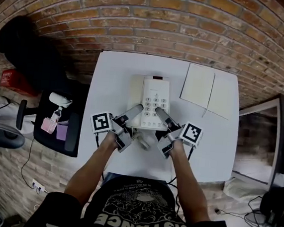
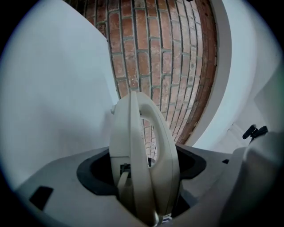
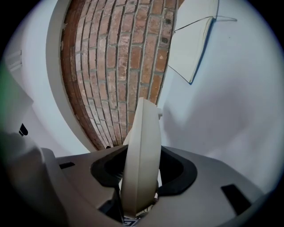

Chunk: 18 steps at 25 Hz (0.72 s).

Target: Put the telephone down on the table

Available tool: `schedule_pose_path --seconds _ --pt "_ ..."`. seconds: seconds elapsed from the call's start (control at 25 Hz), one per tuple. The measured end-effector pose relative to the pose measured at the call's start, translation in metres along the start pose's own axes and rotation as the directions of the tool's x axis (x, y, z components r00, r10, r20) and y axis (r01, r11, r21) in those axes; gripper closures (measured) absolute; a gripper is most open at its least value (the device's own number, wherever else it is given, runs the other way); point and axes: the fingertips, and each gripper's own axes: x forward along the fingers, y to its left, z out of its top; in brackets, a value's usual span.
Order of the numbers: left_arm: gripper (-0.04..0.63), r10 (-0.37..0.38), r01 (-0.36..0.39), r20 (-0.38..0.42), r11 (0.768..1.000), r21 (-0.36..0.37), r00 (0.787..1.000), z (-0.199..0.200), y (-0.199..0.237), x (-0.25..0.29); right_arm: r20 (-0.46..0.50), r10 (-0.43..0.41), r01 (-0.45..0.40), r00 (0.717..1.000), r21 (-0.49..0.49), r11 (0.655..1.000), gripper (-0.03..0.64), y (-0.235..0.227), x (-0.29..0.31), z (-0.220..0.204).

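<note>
L gripper [image 1: 136,109] + R gripper [image 1: 161,112] clamp telephone [image 1: 155,94] sides.

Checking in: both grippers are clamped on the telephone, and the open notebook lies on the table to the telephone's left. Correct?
Not quite. The open notebook lies to the right of the telephone, not its left, as the head view shows. The rest holds: the left gripper and the right gripper are both clamped on the telephone, and the notebook rests on the white table.
</note>
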Motion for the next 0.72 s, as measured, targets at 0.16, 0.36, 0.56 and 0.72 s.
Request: schedule_pose_path --seconds 0.16,0.36,0.56,0.72 --pt "0.214 0.006 -0.006 -0.028 1.000 -0.025 1.000 0.012 0.015 0.007 0.009 -0.037 0.037 0.999 0.002 0.999 0.439 -0.013 0.013 0.006" --pt "0.214 0.016 -0.018 -0.058 0.999 -0.039 0.998 0.019 0.027 0.014 0.024 -0.071 0.071 0.997 0.001 0.998 0.434 -0.021 0.019 0.013" --pt "0.214 0.018 -0.021 -0.071 0.999 -0.043 0.997 0.023 0.032 0.016 0.026 -0.089 0.089 0.996 0.001 0.996 0.433 -0.028 0.023 0.014" --pt "0.214 0.033 -0.034 -0.096 0.999 -0.007 0.995 0.022 0.035 0.016 0.026 -0.124 0.125 0.992 -0.012 0.992 0.422 -0.035 0.024 0.013"
